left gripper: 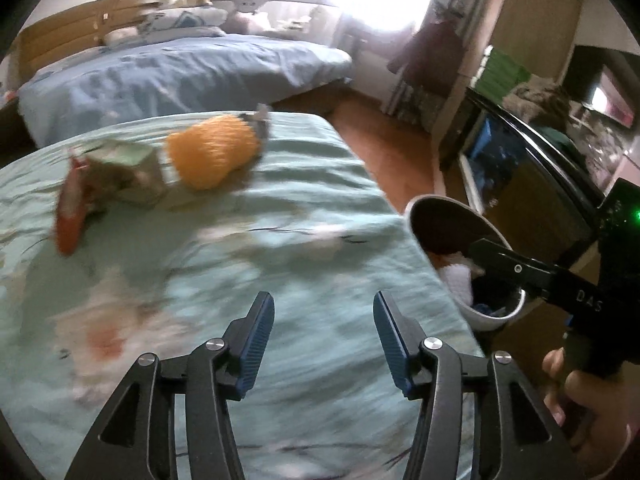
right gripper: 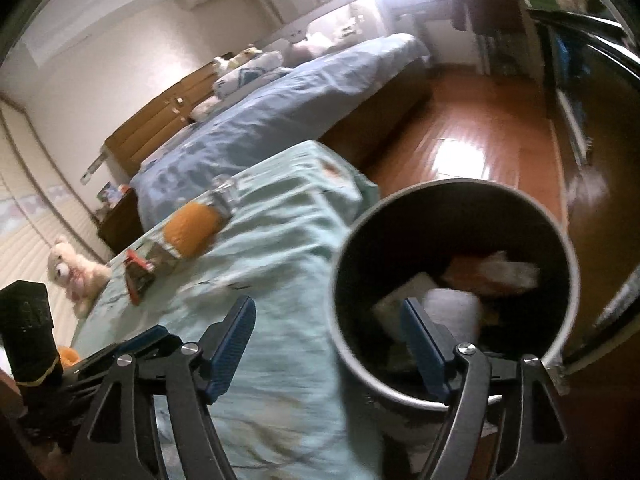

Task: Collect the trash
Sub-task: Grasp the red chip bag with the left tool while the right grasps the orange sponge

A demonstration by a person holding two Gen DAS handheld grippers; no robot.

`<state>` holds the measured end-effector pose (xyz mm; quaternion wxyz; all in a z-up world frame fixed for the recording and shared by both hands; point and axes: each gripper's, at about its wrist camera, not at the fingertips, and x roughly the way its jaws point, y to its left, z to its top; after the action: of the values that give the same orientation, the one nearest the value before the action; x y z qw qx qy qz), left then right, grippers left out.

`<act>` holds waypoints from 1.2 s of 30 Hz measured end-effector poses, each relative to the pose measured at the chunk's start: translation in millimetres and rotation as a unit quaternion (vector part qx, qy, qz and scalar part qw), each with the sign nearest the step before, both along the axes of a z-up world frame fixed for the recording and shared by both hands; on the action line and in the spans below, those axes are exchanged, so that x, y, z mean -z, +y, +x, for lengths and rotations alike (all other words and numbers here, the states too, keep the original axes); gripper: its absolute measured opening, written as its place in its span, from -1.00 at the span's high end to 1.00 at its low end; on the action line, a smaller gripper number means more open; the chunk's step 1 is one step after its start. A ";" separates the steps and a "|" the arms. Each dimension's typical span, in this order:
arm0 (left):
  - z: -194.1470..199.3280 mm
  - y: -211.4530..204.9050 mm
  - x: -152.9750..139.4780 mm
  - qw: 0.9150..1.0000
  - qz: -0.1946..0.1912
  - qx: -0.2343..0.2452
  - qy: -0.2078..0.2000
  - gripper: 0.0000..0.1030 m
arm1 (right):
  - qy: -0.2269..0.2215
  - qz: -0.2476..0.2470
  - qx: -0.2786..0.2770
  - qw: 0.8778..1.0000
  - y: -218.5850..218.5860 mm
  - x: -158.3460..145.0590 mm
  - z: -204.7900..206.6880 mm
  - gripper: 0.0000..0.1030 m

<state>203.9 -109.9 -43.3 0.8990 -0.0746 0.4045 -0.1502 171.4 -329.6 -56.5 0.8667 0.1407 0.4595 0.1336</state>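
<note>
On the mint-green bed cover lie an orange net bundle, a crumpled green-and-white carton and a red wrapper, all at the far left. My left gripper is open and empty above the cover, well short of them. A round bin with white rim stands beside the bed and holds paper and wrappers. My right gripper is open and empty over the bin's near left rim; it also shows in the left wrist view.
A second bed with a blue cover stands behind. Wooden floor runs to the right, with a dark glass cabinet beside the bin. A plush toy sits at the bed's left end.
</note>
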 end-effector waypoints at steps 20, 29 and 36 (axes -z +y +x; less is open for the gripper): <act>-7.6 100.5 -1.2 0.994 -0.003 -0.108 0.012 -0.03 | 0.010 0.015 -0.094 0.995 108.7 15.9 25.0 -0.48; 11.9 128.5 0.6 0.991 -0.004 -0.134 0.013 -0.05 | 0.006 0.011 -0.111 0.994 140.0 19.9 44.7 -0.48; 45.0 140.9 5.6 0.990 0.019 -0.139 0.011 -0.13 | 0.007 0.010 -0.107 0.994 158.5 28.1 66.8 -0.48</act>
<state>248.8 31.0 -48.9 0.9079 -0.1150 0.4027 -0.0150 238.2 -171.2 -84.6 0.8426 0.1000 0.4770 0.2289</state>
